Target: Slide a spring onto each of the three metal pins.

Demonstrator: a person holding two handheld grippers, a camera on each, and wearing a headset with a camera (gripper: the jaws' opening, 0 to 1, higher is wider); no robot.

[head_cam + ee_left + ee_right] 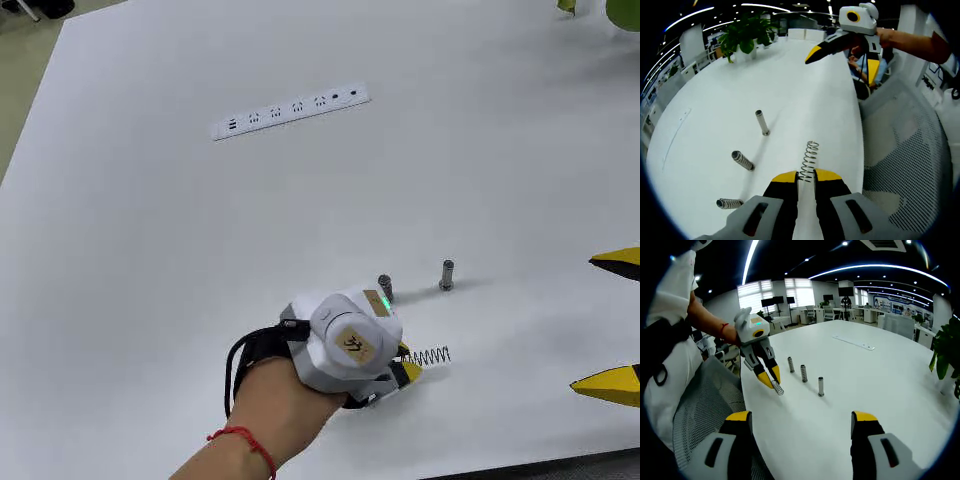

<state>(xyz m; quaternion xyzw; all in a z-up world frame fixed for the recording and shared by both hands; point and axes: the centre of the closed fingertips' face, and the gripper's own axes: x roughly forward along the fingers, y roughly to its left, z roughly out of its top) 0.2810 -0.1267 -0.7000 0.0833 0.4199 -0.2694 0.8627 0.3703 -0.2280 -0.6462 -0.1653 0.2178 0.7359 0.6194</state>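
A smooth white tabletop (150, 250) is seen in an open office. The left gripper (805, 176) is clamped on one end of a wire coil spring (809, 159), which is pinched between black jaws capped in yellow. A tan sticker (352, 345) on the gripper's grey shell bears a dark mark that cannot be read. Beside the spring, three upright metal pins are lined up: the near pin (730, 203) and middle pin (742, 160) are sleeved with springs, and the far pin (761, 122) is bare. The right gripper (801, 416) is held wide apart from them, its jaws spread.
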